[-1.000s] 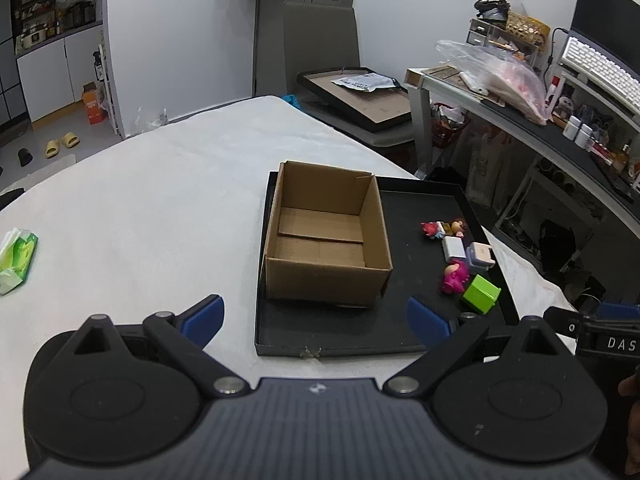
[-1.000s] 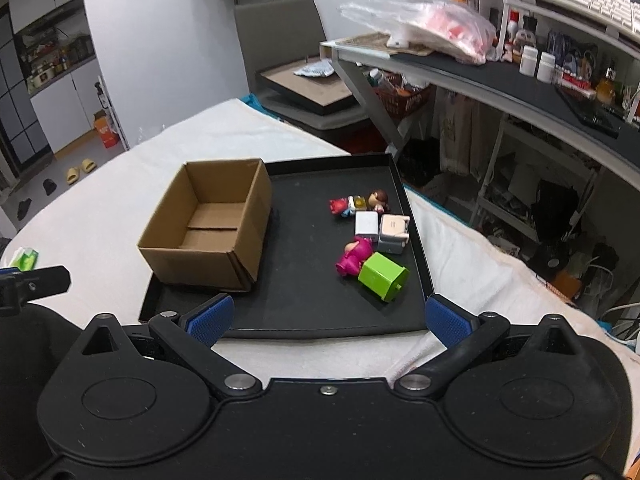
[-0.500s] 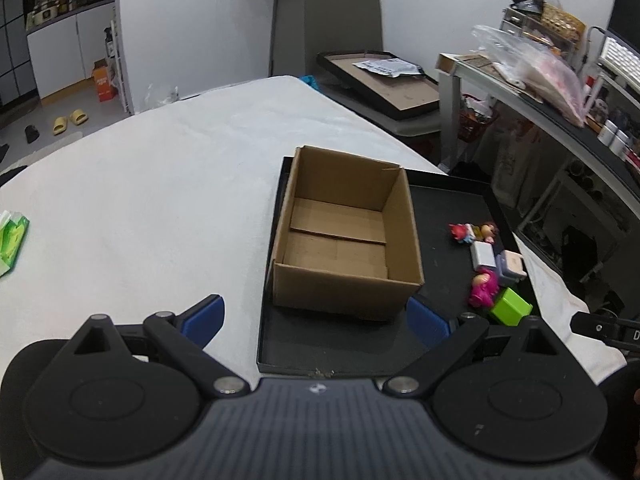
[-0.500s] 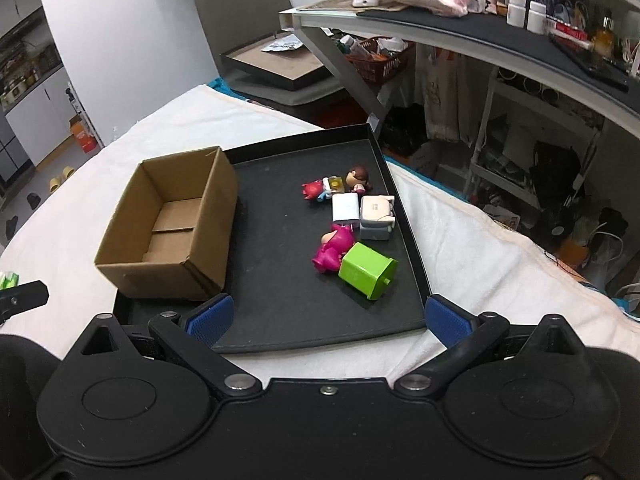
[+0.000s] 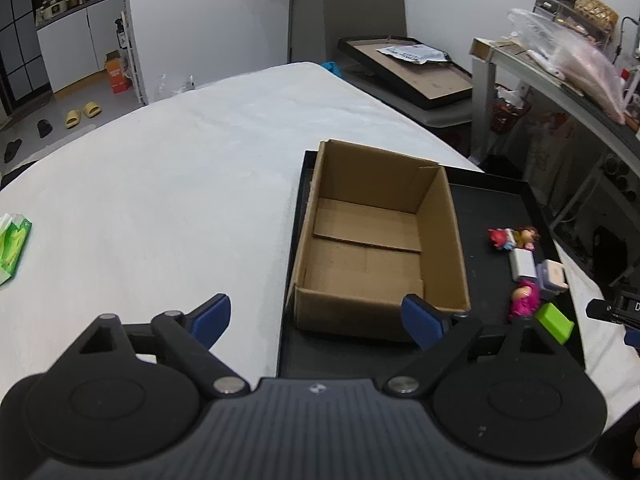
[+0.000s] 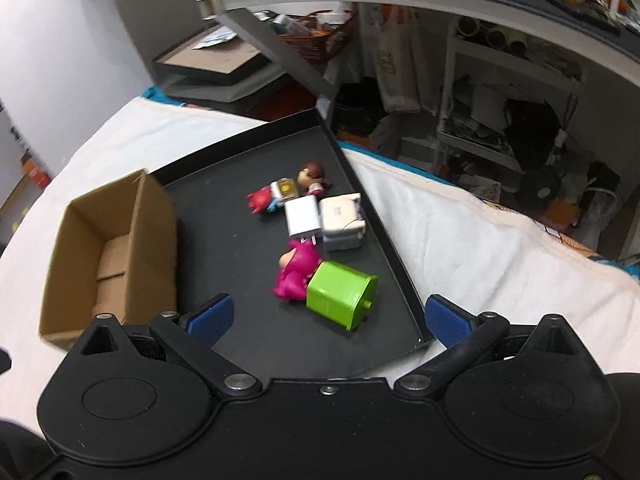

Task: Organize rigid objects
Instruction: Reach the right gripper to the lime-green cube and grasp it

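An empty open cardboard box (image 5: 368,240) (image 6: 112,248) stands on the left part of a black tray (image 5: 492,200) (image 6: 240,160). On the tray's right part lie a green block (image 6: 340,294) (image 5: 554,322), a pink figure (image 6: 296,274), a white charger (image 6: 302,216), a pale grey cube (image 6: 342,220), a red figure (image 6: 260,202) and a brown-haired doll (image 6: 312,174). My left gripper (image 5: 316,316) hovers before the box's near wall, its jaws closing with nothing gripped. My right gripper (image 6: 326,317) is open just short of the green block.
The tray rests on a white-covered table (image 5: 180,180). A green tissue pack (image 5: 14,244) lies at the far left. A cluttered desk (image 6: 440,0) and shelves stand to the right. Another flat tray (image 5: 408,72) sits on a chair beyond the table.
Both grippers have come forward and lower toward the tray. The right view has rolled, and the toys are nearer to its fingers. The left fingers stand slightly closer together.
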Available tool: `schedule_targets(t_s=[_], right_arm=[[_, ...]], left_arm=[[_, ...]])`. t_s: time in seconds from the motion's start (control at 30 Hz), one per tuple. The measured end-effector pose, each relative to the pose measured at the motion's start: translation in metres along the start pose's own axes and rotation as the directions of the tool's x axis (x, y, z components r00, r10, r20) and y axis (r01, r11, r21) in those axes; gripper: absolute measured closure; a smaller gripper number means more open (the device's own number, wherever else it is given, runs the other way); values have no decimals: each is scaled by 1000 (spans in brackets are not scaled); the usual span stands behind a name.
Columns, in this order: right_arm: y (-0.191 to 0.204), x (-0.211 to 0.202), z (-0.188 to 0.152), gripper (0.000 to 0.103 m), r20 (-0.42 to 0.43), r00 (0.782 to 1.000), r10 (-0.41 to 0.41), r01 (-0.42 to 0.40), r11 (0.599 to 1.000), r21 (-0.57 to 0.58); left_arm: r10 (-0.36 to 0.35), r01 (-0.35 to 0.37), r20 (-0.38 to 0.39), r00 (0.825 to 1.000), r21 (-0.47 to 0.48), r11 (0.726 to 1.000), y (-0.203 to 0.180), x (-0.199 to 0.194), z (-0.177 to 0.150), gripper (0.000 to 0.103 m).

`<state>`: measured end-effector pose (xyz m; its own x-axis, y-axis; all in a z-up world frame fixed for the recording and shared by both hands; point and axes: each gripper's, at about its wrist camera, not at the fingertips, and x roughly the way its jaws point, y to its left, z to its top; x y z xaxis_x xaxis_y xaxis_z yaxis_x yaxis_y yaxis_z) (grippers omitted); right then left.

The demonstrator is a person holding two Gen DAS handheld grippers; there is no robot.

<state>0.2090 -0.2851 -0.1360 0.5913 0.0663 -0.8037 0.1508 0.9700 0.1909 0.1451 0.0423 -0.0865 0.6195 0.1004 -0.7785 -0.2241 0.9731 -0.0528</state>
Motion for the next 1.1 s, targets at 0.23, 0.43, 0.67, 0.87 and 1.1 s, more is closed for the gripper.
schedule_targets(t_s=[0.23, 0.43, 0.67, 0.87, 1.1], right_arm=[[-10, 39, 3, 3, -36, 999, -17, 20, 996, 91], [-9, 66, 8, 3, -49, 998, -29, 35, 993, 116], [-5, 89, 13, 3, -78, 995, -67, 76, 991, 108], [-1, 101, 17, 5, -105, 990, -91, 101, 990, 93], [14, 120, 20, 31, -143, 981, -130, 139, 989, 57]], left_arm=[[25, -25, -37, 999, -4, 1000, 3, 30, 12, 22], [42, -43, -91, 995, -7, 999, 9, 59, 22, 31], [37, -38, -145, 989, -4, 999, 15, 87, 28, 40], [41, -41, -176, 983, 5, 999, 20, 104, 34, 48], [3, -5, -209, 978, -9, 1000, 22, 114, 40, 78]])
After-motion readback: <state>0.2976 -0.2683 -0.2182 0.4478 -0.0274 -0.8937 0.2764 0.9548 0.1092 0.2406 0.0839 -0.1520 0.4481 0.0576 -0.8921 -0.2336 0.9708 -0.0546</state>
